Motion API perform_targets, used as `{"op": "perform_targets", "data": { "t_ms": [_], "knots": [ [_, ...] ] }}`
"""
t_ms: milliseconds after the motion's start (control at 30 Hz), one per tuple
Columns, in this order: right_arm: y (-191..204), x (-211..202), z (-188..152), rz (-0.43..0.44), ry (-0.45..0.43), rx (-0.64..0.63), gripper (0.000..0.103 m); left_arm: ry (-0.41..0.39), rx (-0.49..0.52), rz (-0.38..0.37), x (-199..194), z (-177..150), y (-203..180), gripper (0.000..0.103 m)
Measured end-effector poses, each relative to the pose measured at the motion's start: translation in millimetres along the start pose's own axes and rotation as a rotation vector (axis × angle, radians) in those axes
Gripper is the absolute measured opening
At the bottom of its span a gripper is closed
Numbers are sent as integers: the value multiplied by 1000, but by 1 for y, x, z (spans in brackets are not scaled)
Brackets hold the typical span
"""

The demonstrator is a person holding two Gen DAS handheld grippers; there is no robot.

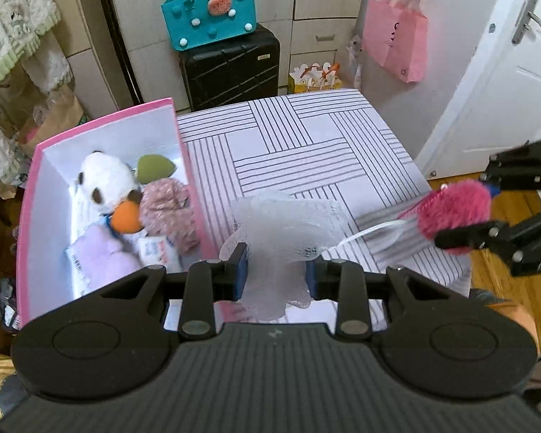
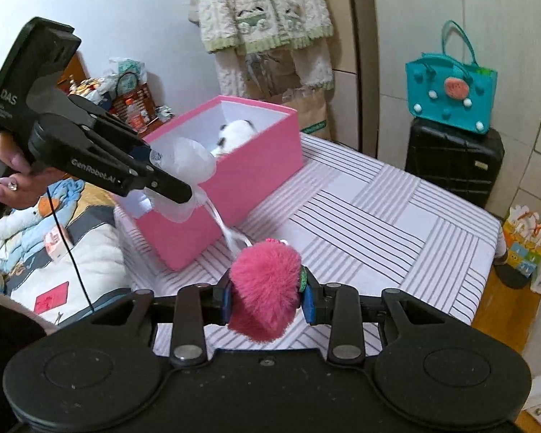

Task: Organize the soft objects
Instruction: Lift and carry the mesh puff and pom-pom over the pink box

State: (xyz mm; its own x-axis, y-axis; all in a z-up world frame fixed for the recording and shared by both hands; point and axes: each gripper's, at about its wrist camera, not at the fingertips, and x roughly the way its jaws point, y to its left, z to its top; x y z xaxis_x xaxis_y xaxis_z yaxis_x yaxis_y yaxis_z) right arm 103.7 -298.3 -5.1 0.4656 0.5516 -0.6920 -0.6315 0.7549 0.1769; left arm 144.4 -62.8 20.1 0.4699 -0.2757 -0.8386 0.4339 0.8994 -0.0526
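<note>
We pinch the mesh pouf [image 1: 288, 223] in our left gripper [image 1: 276, 274] — pink box [image 1: 25, 223] just left, nearer it — right gripper [image 2: 265, 297] clamps the fuzzy pom-pom [image 2: 265, 288].

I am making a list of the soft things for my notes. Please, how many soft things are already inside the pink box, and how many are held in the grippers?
Inside the pink box: 5 (white plush, green piece, orange ball, pink floral cloth, lilac item)
Held in grippers: 2 (white mesh puff in left gripper, pink pompom in right gripper)
Total: 7

Right gripper [image 2: 267, 297] clamps pink pompom [image 2: 265, 290] above striped table [image 2: 396, 216].
</note>
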Motion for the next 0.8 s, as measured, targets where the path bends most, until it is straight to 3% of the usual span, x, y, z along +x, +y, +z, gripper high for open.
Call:
{"op": "perform_targets", "data": {
  "t_ms": [400, 633, 800],
  "knots": [
    [80, -18, 46, 73, -22, -151, 40, -134, -24, 51, -93, -37, 26, 31],
    [114, 2, 83, 130, -10, -200, 40, -192, -44, 133, -137, -49, 54, 32],
    [128, 32, 107, 154, 7, -209, 40, -200, -69, 139, -139, -56, 82, 32]
  ]
}}
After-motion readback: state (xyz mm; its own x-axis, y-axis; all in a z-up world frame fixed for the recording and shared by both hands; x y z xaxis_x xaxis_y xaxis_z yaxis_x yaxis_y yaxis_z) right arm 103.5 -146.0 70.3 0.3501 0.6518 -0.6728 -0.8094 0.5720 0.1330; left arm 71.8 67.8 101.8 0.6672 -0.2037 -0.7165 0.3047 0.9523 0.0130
